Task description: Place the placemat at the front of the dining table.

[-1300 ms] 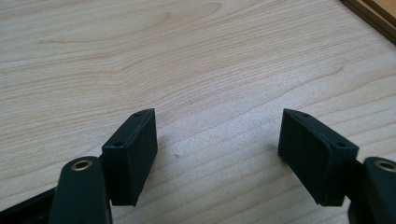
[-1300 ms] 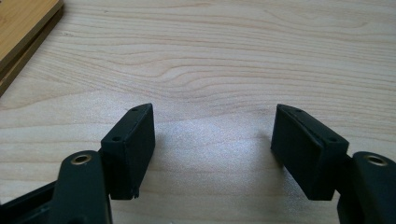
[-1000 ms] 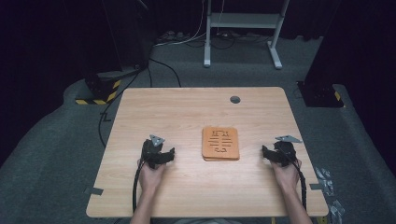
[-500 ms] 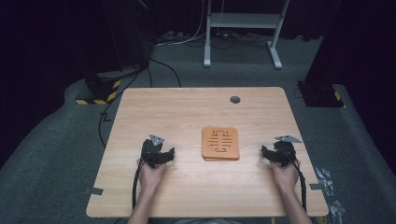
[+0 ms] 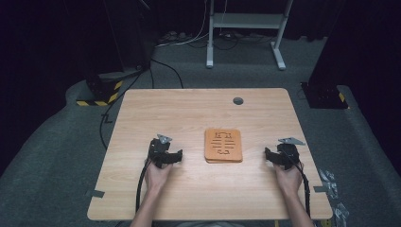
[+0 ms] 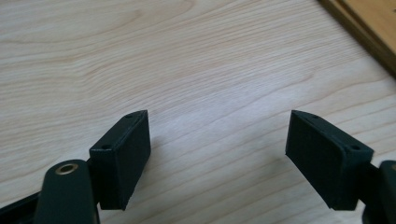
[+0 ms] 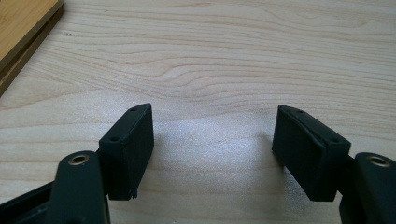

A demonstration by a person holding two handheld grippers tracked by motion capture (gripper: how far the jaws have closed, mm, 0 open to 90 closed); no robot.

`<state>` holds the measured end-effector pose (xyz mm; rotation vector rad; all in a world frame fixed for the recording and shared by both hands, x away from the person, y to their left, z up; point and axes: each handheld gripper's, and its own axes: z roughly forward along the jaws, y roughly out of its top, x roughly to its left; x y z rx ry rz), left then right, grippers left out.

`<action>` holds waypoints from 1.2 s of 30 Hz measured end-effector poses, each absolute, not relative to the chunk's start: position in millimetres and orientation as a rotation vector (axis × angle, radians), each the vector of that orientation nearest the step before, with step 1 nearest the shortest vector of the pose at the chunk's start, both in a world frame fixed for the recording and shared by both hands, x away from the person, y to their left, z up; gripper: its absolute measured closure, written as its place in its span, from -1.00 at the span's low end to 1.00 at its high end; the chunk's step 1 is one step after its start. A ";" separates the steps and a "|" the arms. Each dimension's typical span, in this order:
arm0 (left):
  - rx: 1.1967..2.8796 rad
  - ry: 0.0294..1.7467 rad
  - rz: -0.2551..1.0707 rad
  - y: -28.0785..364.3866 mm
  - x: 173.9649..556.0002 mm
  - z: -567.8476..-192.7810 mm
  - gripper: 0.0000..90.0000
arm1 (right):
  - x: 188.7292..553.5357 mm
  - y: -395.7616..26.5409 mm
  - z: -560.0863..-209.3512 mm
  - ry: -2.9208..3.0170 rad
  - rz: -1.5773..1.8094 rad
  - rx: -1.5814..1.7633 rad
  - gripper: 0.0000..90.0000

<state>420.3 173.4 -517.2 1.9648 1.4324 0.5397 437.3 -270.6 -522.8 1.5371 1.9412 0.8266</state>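
- The landmark here is the orange-brown rectangular wooden board (image 5: 223,145) with a maze-like pattern of grooves cut into its top. It lies flat on the light wood-grain table (image 5: 189,113), roughly in the middle and a bit toward the person's side.
- From the high view, that board looks like it sits on a second slab of the same outline, since a thin lower edge shows along its near side.
- The left gripper (image 5: 171,158), black with a grey three-cornered plate on top, sits to the left of the board, near it but clearly apart. The person's left hand (image 5: 157,176) holds it from behind.
- Its jaws have just been opening and now stand wide. In the left gripper view there's just bare tabletop between them, nothing gripped, and a corner of the board (image 6: 369,28) peeks in at the upper right.
- The right gripper (image 5: 273,158), also black with its grey plate, sits to the right of the board, a little farther off than the left one, with the right hand (image 5: 287,178) behind it.
- Its jaws are spread wide too, with plain table between the pads in the right gripper view and the board's edge (image 7: 23,28) off at the upper left.
- Beyond the board, near the far edge of the table, there's a small round dark grey hole (image 5: 238,100).
- Black cables (image 5: 140,184) trail back from the grippers toward the person.
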 end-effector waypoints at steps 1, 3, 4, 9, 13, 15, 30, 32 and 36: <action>1.965 1.432 0.540 173.4 420.3 -517.2 -0.51 | 437.3 -270.6 -522.8 1.941 0.827 1.537 -0.35; 1.970 1.420 0.536 168.4 420.6 -515.0 -0.51 | 437.1 -270.2 -522.8 1.940 0.826 1.539 -0.34; 1.965 1.406 0.526 162.8 421.0 -513.4 -0.51 | 437.0 -270.2 -522.8 1.944 0.827 1.536 -0.34; 1.968 1.367 0.528 152.2 421.2 -512.5 -0.50 | 436.7 -269.8 -522.8 1.945 0.829 1.537 -0.34; 1.967 1.360 0.525 145.5 422.7 -513.0 -0.49 | 436.8 -270.1 -522.7 1.947 0.825 1.529 -0.34; 1.967 1.357 0.524 142.2 423.5 -512.2 -0.47 | 436.7 -270.0 -522.7 1.946 0.825 1.530 -0.34; 2.004 1.284 0.510 111.5 437.3 -509.8 -0.43 | 436.2 -270.5 -521.5 1.971 0.825 1.535 -0.34; 2.002 1.281 0.511 106.8 439.9 -510.4 -0.43 | 436.3 -270.3 -521.8 1.966 0.827 1.533 -0.34; 2.001 1.285 0.508 102.6 441.3 -512.5 -0.42 | 436.2 -270.4 -521.6 1.970 0.826 1.535 -0.34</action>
